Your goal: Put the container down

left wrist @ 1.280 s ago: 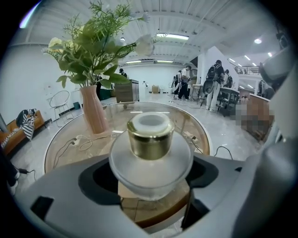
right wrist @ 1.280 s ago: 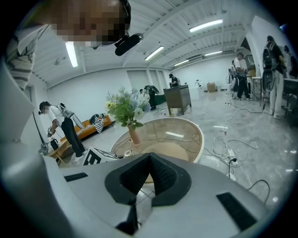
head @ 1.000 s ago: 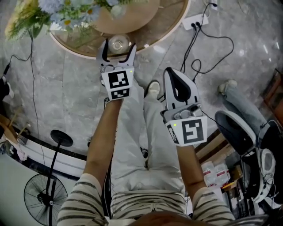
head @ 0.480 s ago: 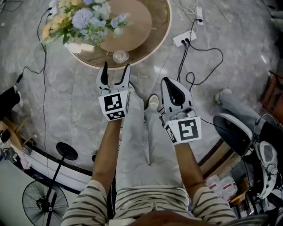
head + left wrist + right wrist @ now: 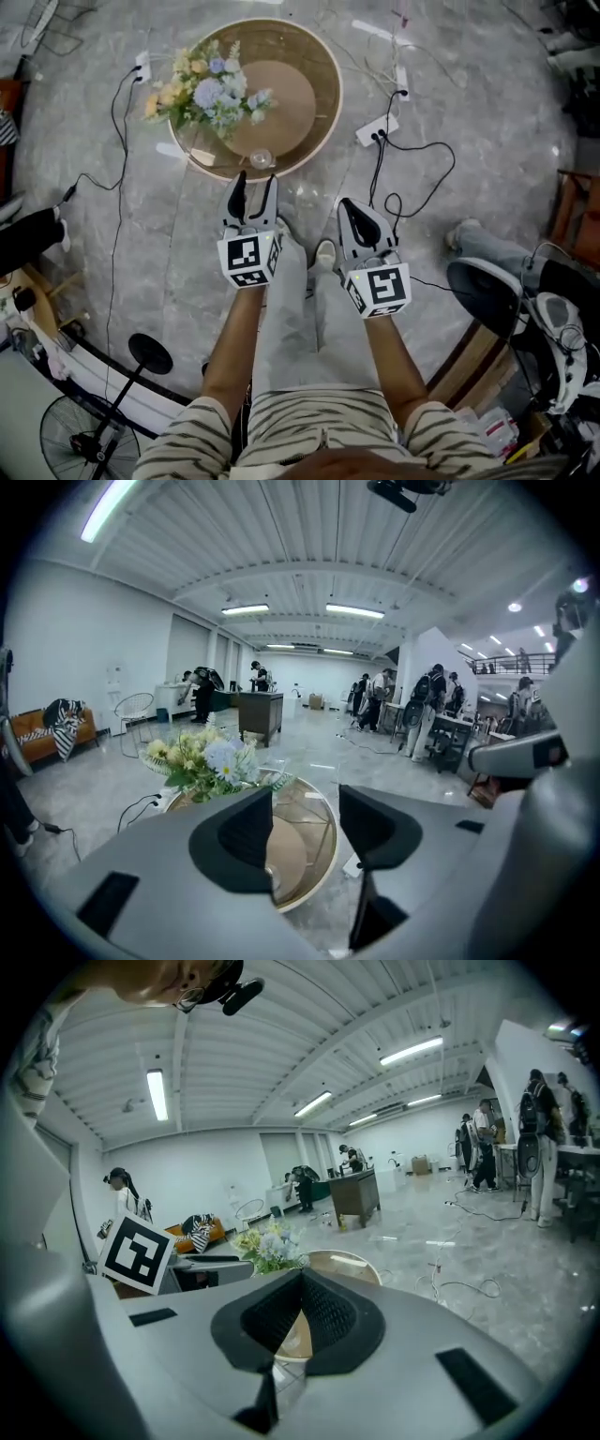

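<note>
A small clear glass container [image 5: 261, 157] stands upright on the round glass-topped table [image 5: 323, 103], near its front edge and beside a bunch of flowers [image 5: 211, 89]. My left gripper [image 5: 254, 184] hangs high above the floor, just short of the container and apart from it. It is open; its jaws have just been closing with nothing between them. In the left gripper view the left gripper [image 5: 305, 803] points at the table [image 5: 314, 850] and the flowers [image 5: 211, 761]. My right gripper [image 5: 354, 208] is shut and empty, as the right gripper view shows of the right gripper [image 5: 300, 1283].
A white power strip [image 5: 382, 129] with black cables lies on the marble floor right of the table. A standing fan [image 5: 84, 441] is at the lower left, and an office chair [image 5: 497, 291] and someone's leg [image 5: 487, 246] at the right. People and desks fill the far hall.
Both grippers have lifted up and back from the table, so the table looks smaller. The left jaws have narrowed. The glass stays on the table where it was.
</note>
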A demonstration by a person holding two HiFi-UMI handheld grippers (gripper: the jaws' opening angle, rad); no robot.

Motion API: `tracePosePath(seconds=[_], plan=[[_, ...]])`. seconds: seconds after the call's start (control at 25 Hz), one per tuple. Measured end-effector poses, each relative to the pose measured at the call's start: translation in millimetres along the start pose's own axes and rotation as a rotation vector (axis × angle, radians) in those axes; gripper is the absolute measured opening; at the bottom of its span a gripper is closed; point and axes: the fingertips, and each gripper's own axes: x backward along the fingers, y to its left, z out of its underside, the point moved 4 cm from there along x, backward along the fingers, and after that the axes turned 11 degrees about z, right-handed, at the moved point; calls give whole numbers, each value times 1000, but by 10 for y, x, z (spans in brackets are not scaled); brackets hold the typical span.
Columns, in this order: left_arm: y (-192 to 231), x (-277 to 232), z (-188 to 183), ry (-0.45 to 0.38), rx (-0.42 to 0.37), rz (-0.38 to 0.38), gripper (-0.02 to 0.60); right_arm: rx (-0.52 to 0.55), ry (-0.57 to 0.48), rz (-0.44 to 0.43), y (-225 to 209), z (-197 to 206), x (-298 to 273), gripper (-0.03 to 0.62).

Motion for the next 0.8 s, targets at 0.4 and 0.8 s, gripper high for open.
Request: tracePosePath(seconds=[0.4,0.8], plan=[[-406,634,-806,-82,-65,-24,95,-32,-54,-24,56,-598,476,9],[-623,1211,-1557,-176,-77,-76,-2,-20,-158,-78,337,-1511,737,9]])
